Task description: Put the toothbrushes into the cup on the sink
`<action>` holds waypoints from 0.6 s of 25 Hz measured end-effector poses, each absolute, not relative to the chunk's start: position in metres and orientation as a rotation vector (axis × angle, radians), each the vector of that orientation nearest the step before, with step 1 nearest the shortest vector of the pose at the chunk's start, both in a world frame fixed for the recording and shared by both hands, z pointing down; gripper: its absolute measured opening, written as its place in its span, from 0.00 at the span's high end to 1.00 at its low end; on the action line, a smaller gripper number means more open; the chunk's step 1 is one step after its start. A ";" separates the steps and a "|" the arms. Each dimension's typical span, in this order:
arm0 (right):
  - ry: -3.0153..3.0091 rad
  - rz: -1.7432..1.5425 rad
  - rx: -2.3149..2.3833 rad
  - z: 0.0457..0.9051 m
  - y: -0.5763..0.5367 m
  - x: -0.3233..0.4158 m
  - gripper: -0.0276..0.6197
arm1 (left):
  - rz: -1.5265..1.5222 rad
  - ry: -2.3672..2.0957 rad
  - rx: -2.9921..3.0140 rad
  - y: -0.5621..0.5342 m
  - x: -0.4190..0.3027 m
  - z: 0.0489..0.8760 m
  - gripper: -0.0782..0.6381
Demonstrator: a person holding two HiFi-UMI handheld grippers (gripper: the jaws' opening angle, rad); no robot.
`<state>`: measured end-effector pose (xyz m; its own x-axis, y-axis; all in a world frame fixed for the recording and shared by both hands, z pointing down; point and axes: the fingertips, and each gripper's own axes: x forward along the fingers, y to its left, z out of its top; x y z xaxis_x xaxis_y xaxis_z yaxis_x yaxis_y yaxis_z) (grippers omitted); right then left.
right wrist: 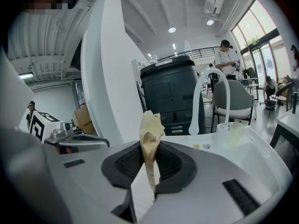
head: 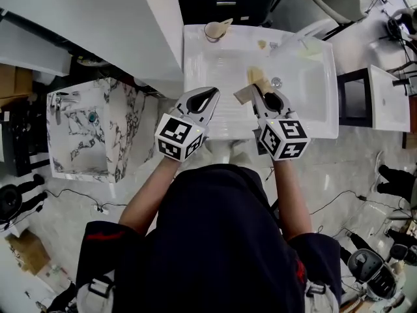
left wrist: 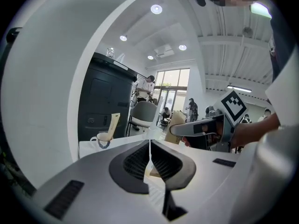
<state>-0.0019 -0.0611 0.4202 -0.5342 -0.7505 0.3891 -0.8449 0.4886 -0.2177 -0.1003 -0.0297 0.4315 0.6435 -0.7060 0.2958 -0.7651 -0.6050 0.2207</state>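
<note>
Right gripper (head: 256,90) gripping tan packet (head: 260,78), white sink (head: 307,91)

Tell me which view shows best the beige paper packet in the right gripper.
The right gripper view: the beige paper packet stands close, pinched between the right gripper's fingers. The head view shows only its end past the fingers; the left gripper view, a small part.

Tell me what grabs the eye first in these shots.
The right gripper stands out, its jaws clamped on a crumpled tan paper-like item above the white sink. Beside it the left gripper has its jaws shut with nothing between them. A cup with a similar tan piece standing in it sits at the sink's back left corner.
</note>
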 end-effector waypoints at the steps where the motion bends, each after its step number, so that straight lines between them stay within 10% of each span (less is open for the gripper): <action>1: -2.493 0.569 1.369 0.420 -0.064 0.005 0.83 | 0.257 -1.169 2.539 -0.032 -0.093 0.432 0.86; 15: -2.490 0.621 1.384 0.425 -0.097 0.085 0.83 | 0.295 -1.138 2.532 -0.066 -0.008 0.434 0.86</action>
